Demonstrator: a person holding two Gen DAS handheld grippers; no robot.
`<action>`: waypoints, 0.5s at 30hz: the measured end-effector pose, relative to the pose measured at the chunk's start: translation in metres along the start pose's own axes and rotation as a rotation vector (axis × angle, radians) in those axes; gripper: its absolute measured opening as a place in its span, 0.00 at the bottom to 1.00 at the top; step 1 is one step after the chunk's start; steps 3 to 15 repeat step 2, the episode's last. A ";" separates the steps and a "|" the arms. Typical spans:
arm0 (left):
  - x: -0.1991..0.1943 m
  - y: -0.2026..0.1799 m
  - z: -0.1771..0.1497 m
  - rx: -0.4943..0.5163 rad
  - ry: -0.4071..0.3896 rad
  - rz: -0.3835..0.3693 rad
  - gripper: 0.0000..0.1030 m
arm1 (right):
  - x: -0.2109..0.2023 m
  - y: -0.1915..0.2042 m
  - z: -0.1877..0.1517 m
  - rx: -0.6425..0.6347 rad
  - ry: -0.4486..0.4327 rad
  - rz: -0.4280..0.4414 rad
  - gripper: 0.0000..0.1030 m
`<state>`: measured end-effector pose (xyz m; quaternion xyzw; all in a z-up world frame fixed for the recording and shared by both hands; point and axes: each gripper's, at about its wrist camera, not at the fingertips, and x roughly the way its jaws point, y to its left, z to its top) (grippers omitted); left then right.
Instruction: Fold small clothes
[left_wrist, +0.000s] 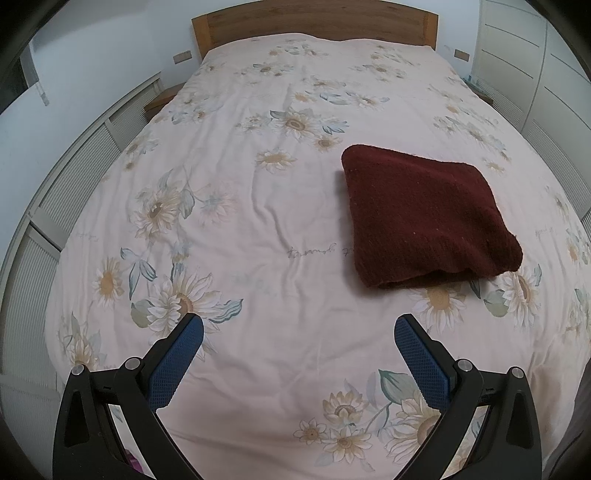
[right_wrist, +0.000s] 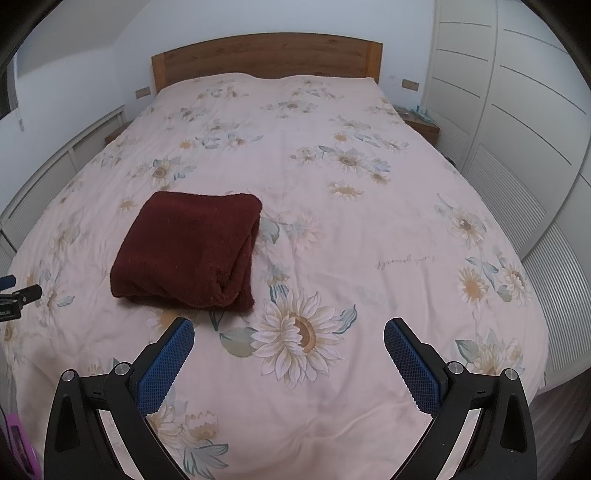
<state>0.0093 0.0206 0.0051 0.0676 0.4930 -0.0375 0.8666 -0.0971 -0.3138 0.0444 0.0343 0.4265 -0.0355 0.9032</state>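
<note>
A dark red knitted garment (left_wrist: 424, 218) lies folded into a thick rectangle on the floral bedspread (left_wrist: 258, 229). In the left wrist view it sits ahead and to the right of my left gripper (left_wrist: 299, 325), which is open with nothing between its blue pads. In the right wrist view the same folded garment (right_wrist: 188, 251) lies ahead and to the left of my right gripper (right_wrist: 289, 328), also open and empty. Both grippers hover above the near end of the bed, apart from the garment. The tip of the left gripper (right_wrist: 14, 290) shows at the right wrist view's left edge.
The bed has a wooden headboard (right_wrist: 266, 59) at the far end. White louvred cabinets (left_wrist: 74, 177) run along the left side and white wardrobe doors (right_wrist: 517, 122) along the right. A small bedside table (right_wrist: 421, 123) stands at the far right. A pink object (right_wrist: 18, 443) shows at the lower left.
</note>
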 end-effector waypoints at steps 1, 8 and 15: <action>0.000 0.000 0.000 0.000 -0.001 0.000 0.99 | 0.000 -0.001 0.000 -0.001 0.001 0.001 1.00; 0.000 0.000 0.000 0.000 0.000 -0.002 0.99 | 0.001 -0.001 0.000 -0.002 0.002 0.002 1.00; 0.000 0.000 0.000 0.000 0.000 -0.002 0.99 | 0.001 -0.001 0.000 -0.002 0.002 0.002 1.00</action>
